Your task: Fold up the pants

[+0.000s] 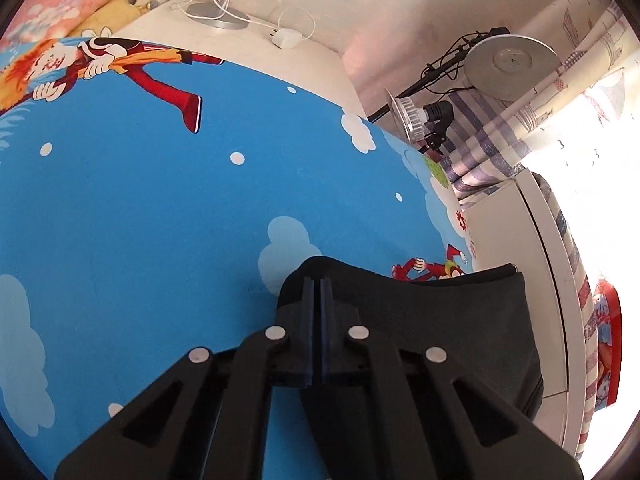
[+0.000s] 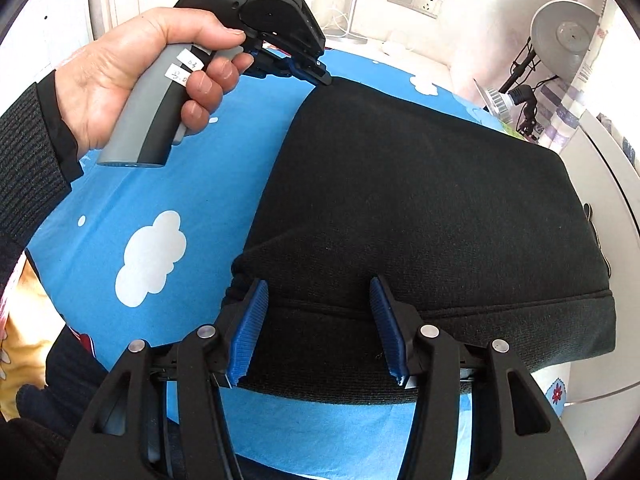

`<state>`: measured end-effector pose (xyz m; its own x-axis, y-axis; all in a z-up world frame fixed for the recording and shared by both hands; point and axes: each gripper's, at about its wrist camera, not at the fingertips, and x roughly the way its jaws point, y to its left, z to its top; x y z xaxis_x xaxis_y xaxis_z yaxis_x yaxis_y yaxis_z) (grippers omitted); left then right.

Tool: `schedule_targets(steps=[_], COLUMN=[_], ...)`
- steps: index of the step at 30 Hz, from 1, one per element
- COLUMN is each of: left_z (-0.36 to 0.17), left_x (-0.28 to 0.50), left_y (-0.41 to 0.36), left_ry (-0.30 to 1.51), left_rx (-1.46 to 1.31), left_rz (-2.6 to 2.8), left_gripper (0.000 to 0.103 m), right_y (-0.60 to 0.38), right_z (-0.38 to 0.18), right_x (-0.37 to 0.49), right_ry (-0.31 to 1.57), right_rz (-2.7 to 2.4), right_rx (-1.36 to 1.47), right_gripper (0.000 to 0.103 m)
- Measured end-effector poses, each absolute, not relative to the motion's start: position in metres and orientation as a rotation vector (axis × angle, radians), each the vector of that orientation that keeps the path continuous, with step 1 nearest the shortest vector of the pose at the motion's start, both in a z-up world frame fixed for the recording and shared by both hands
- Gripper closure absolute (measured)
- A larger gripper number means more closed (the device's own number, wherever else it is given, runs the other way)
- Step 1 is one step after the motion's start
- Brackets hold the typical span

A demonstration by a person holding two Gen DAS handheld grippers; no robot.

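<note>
The black pants (image 2: pixel 420 216) lie folded in a thick rectangle on the blue cartoon bedsheet (image 2: pixel 168 184). My right gripper (image 2: pixel 318 286) is open, its blue pads (image 2: pixel 250 332) spread over the near hem of the pants, holding nothing. My left gripper (image 1: pixel 319 282) is shut, its jaws pressed together at the far left corner of the pants (image 1: pixel 440 320); the right wrist view shows it (image 2: pixel 324 78) held in a hand at that corner. Whether cloth is pinched between the jaws is hidden.
A bedside table (image 1: pixel 240 40) with a lamp base (image 1: pixel 218 16) and a white charger (image 1: pixel 286 38) stands beyond the bed. A lamp on a stand (image 2: pixel 564 36) and a white cabinet (image 2: pixel 608 168) are at the right. Striped curtains (image 1: pixel 520 128) hang by the window.
</note>
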<state>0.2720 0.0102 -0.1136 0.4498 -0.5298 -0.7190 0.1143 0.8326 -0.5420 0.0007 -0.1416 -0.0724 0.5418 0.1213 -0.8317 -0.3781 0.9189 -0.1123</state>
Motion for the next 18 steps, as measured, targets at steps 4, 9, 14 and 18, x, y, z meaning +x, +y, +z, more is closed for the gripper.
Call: schedule_targets(steps=[4, 9, 14, 18], left_z=[-0.113, -0.074, -0.029, -0.018], left_x=[0.270, 0.248, 0.217, 0.201], left_y=[0.011, 0.019, -0.034, -0.060], left_ry=[1.018, 0.855, 0.756, 0.734], left_rx=[-0.467, -0.442, -0.236, -0.185], left_rz=[-0.386, -0.290, -0.413, -0.464], left_gripper=[0.100, 0.093, 0.074, 0.065], right_y=[-0.142, -0.150, -0.182, -0.237], right_z=[-0.071, -0.057, -0.028, -0.012], right_x=[0.003, -0.001, 0.004, 0.019], right_ry=[0.961, 0.964, 0.908, 0.841], right_rz=[0.298, 0.305, 0.221, 0.081], right_rx=[-0.291, -0.262, -0.182, -0.106], right_gripper=[0.054, 0.054, 0.045, 0.037])
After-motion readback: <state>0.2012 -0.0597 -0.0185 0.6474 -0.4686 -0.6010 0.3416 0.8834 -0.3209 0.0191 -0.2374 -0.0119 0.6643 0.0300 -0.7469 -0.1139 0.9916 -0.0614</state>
